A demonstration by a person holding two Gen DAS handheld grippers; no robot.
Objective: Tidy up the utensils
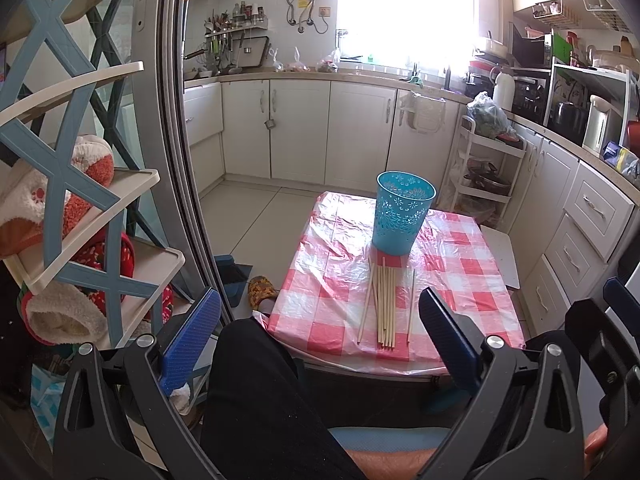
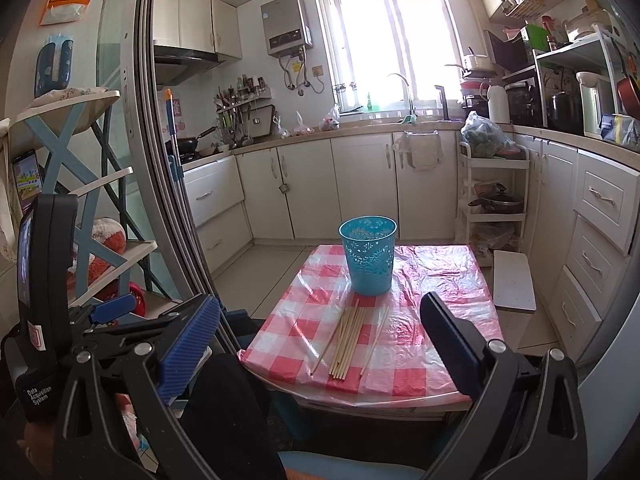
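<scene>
Both grippers stand wide open with nothing between their blue pads: the left gripper and the right gripper hang short of the table's near edge, each tilted down toward it and touching nothing.

Chopsticks lie flat on the table, just in front of the blue cup, on the side nearer the grippers. Most of them rest close together in a loose bundle pointing from the cup toward the near edge. One stick lies slightly apart on the bundle's right, and another slants off to its left. In the right wrist view the same chopsticks show as a fan, with their far tips almost at the base of the cup.

This cup stands upright toward the far half of the table, its pierced wall patterned with flowers, and looks empty from what shows of its inside. Beneath both runs a pink and white checked cloth under a clear, wrinkled plastic sheet.

Nearer than the cup, a person's leg in dark trousers reaches up to the table's near edge. Left of the cup a shelf holds fluffy slippers. Beyond the cup stand white kitchen cabinets under a bright window.
</scene>
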